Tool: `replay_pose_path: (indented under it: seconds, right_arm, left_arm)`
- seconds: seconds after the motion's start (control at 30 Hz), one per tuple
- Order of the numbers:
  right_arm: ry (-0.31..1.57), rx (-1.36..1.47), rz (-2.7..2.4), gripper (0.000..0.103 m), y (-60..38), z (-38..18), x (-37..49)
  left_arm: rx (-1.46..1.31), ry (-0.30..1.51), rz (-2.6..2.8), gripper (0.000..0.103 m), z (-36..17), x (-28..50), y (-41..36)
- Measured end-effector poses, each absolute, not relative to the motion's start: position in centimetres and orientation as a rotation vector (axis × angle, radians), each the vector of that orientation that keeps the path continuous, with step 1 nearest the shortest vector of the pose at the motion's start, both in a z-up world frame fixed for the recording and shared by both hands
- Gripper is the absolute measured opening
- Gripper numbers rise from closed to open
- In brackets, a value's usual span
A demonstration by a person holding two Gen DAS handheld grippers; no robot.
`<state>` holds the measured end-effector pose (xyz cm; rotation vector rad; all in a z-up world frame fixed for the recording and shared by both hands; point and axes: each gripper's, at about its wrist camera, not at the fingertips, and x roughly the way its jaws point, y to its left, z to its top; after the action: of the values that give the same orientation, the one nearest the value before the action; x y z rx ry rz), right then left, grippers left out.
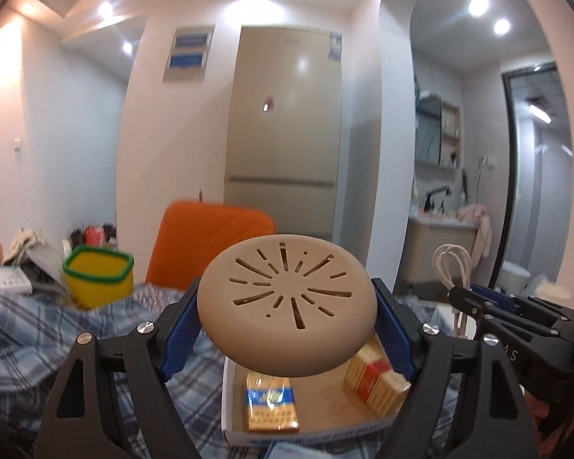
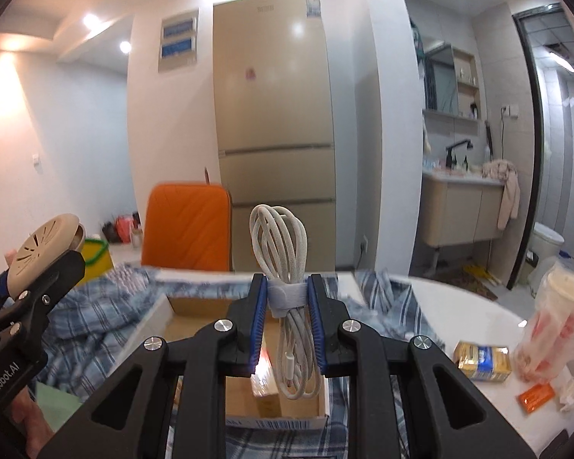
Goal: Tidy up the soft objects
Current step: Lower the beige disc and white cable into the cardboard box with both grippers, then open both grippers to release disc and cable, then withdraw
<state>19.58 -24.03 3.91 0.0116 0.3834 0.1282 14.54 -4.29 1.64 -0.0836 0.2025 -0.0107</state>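
My left gripper (image 1: 286, 317) is shut on a round beige disc with slits (image 1: 286, 304), held above an open cardboard box (image 1: 233, 394). The box holds a yellow-blue pack (image 1: 271, 405) and a yellow-red pack (image 1: 375, 378). My right gripper (image 2: 286, 294) is shut on a coiled white cable (image 2: 281, 244) bound with a grey strap, held above the same box (image 2: 210, 304). The left gripper and its disc (image 2: 44, 246) show at the left of the right wrist view. The right gripper (image 1: 478, 302) and the cable (image 1: 449, 267) show at the right of the left wrist view.
A blue plaid cloth (image 1: 38, 336) covers the surface around the box. A yellow tub with a green rim (image 1: 97, 279) and an orange chair back (image 1: 206, 241) stand behind. On the white table (image 2: 459, 306) lie a yellow pack (image 2: 482, 361), a bagged bottle (image 2: 555, 325) and an orange sachet (image 2: 535, 397).
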Motion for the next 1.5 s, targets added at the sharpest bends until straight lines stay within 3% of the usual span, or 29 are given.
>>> replay_pose_path:
  seconds: [0.27, 1.3, 1.5]
  right_arm:
    - [0.521, -0.008, 0.13, 0.023, -23.8, 0.2, 22.1]
    - [0.664, 0.077, 0.111, 0.023, -25.0, -2.9, 25.3]
    - [0.661, 0.073, 0.107, 0.028, -24.9, -2.6, 24.9]
  left_arm:
    - [-0.062, 0.427, -0.014, 0.08, -1.5, 17.9, -5.5]
    - [-0.034, 0.719, -0.028, 0.08, -4.8, 21.9, -6.4]
    - [-0.038, 0.735, -0.035, 0.081, -5.0, 22.2, -6.3]
